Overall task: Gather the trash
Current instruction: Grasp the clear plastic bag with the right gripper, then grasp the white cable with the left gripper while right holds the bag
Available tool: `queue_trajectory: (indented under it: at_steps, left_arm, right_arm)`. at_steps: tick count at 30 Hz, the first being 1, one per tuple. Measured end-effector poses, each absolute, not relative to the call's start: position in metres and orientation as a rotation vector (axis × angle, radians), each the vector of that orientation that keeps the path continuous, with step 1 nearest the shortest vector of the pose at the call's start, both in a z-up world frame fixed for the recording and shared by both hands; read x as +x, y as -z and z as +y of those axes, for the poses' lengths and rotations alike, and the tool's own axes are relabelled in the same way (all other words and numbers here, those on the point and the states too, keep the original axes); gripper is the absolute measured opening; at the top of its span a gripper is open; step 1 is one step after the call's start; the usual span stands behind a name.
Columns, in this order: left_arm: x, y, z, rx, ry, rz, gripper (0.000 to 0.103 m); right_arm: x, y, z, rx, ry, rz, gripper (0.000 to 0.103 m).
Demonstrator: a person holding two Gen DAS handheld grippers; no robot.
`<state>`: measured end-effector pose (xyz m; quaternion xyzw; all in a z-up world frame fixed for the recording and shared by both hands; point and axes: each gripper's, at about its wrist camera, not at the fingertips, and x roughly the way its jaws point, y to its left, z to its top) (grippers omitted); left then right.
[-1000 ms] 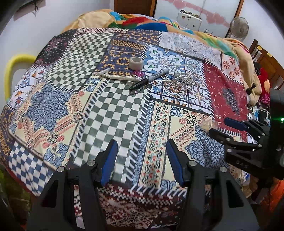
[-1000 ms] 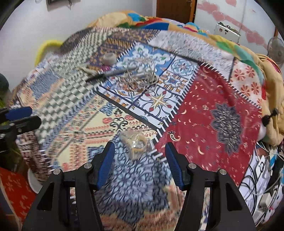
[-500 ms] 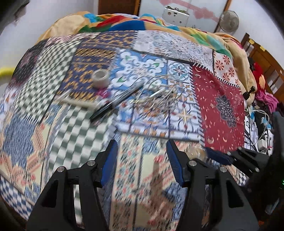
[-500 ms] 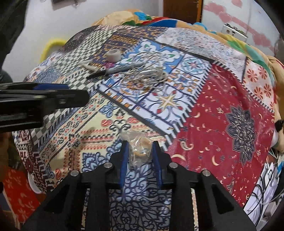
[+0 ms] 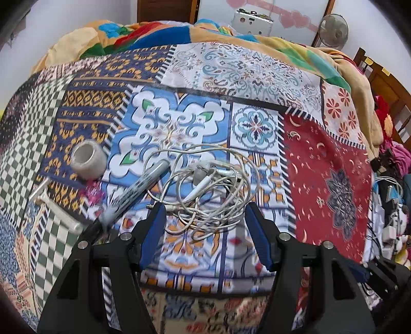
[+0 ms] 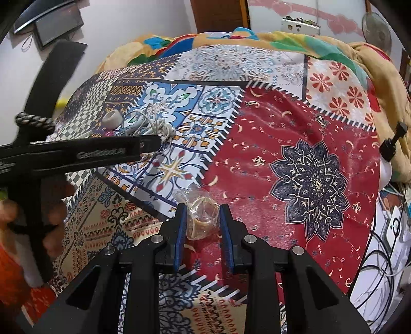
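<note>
My right gripper [image 6: 201, 213] is shut on a small clear plastic bag [image 6: 199, 215] with tan rubber bands inside, held over the patchwork bedspread [image 6: 295, 144]. My left gripper [image 5: 205, 218] is open, its blue pads on either side of a tangle of white earphone cable [image 5: 205, 187] on the bed. Left of the cable lie a grey marker pen [image 5: 136, 192], a roll of clear tape [image 5: 87, 159], a small pink scrap [image 5: 93, 192] and a white plastic stick [image 5: 55, 210]. The left gripper [image 6: 154, 141] also shows in the right wrist view, over the cable.
A bunched orange and multicolour blanket [image 5: 282, 43] lies along the far side of the bed. Wooden furniture [image 5: 385, 82] and cables with clutter [image 5: 390, 200] are off the right edge. A white box [image 5: 254, 18] and a fan [image 5: 334, 30] stand at the far wall.
My left gripper has moved forward and right across the bed to the earphone cable. My right gripper has closed on the plastic bag and moved it forward over the red patch.
</note>
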<state>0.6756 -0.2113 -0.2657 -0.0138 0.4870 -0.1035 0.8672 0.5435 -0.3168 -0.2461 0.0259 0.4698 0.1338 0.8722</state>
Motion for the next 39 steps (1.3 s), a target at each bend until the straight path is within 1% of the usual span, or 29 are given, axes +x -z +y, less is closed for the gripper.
queue_trajectory:
  at_steps: [6,8,9,10,11,13,20,25,33,37,39]
  left_arm:
    - [0.684,0.273,-0.228,0.024,0.198,0.989,0.063]
    - [0.685,0.273,-0.231,0.025,0.206,0.977,0.041]
    - [0.685,0.272,-0.233,0.028,0.216,0.98,0.033]
    - [0.684,0.271,-0.235,0.025,0.245,0.987,0.011]
    - [0.683,0.27,-0.237,0.016,0.288,0.999,0.005]
    - [0.676,0.266,-0.24,0.011,0.329,0.994,0.002]
    - [0.644,0.241,-0.238,-0.001,0.368,0.976,0.001]
    - [0.61,0.207,-0.23,0.012,0.38,0.942,0.001]
    - [0.561,0.137,-0.208,0.001,0.372,0.863,0.0]
    - [0.539,0.118,-0.193,-0.004,0.362,0.856,0.0]
    - [0.527,0.12,-0.186,0.014,0.344,0.874,0.0]
  right_arm:
    - [0.542,0.247,-0.32,0.074,-0.275,0.972,0.023]
    - [0.542,0.246,-0.322,0.081,-0.27,0.972,0.023]
    - [0.542,0.246,-0.322,0.084,-0.268,0.973,0.023]
    - [0.543,0.245,-0.323,0.09,-0.265,0.975,0.023]
    - [0.542,0.245,-0.324,0.094,-0.263,0.977,0.023]
    - [0.541,0.242,-0.326,0.097,-0.256,0.978,0.023]
    - [0.529,0.221,-0.329,0.09,-0.237,0.955,0.023]
    - [0.516,0.196,-0.329,0.09,-0.235,0.929,0.023]
    - [0.483,0.145,-0.318,0.06,-0.242,0.858,0.023]
    - [0.468,0.124,-0.311,0.045,-0.248,0.825,0.023]
    - [0.46,0.117,-0.306,0.038,-0.252,0.815,0.023]
